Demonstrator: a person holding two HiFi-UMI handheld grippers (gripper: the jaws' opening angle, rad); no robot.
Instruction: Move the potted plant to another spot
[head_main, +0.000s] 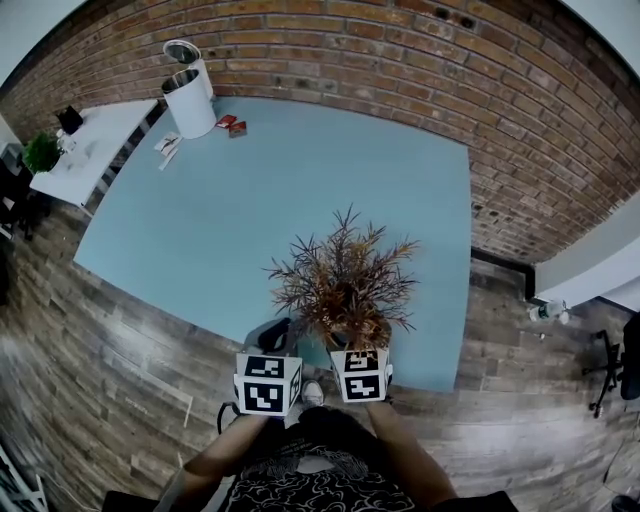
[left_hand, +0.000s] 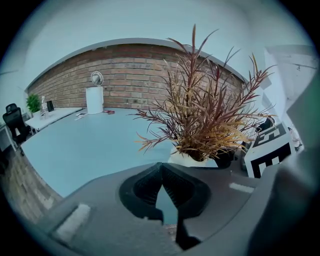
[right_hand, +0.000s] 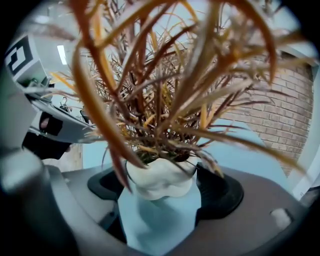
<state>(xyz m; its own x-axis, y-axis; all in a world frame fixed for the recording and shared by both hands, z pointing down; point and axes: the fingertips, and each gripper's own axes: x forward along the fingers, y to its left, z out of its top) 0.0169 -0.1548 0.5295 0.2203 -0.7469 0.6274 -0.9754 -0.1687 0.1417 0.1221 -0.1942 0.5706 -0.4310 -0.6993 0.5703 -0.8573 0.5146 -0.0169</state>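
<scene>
The brick wall (head_main: 400, 60) borders the far and right sides of the blue mat (head_main: 230, 210), which lies on a wooden floor (head_main: 110, 340). A white bench (head_main: 100, 135) stands off the mat's far left corner. The potted plant (head_main: 345, 285) is at the mat's near edge, right of centre. It is upright, with its long axis vertical, and thin reddish-brown leaves fan up and outward from a white pot (right_hand: 159, 176). A white bin (head_main: 190, 108) stands at the mat's far left corner, well apart from the plant. The right gripper (right_hand: 162, 189) holds the pot, with its fingers (right_hand: 107, 182) closed on opposite sides (leaves fill most of the right gripper view and cover the rim). The left gripper (left_hand: 161, 170) sits just beside the plant on its left, fingers pressed together at the tips and holding nothing. A small green plant (head_main: 42, 152) stands on the bench's left end. Red items (head_main: 232, 125) beside the bin are too small to identify. In the head view, foliage largely hides the pot. Whether its base touches the mat cannot be told.
</scene>
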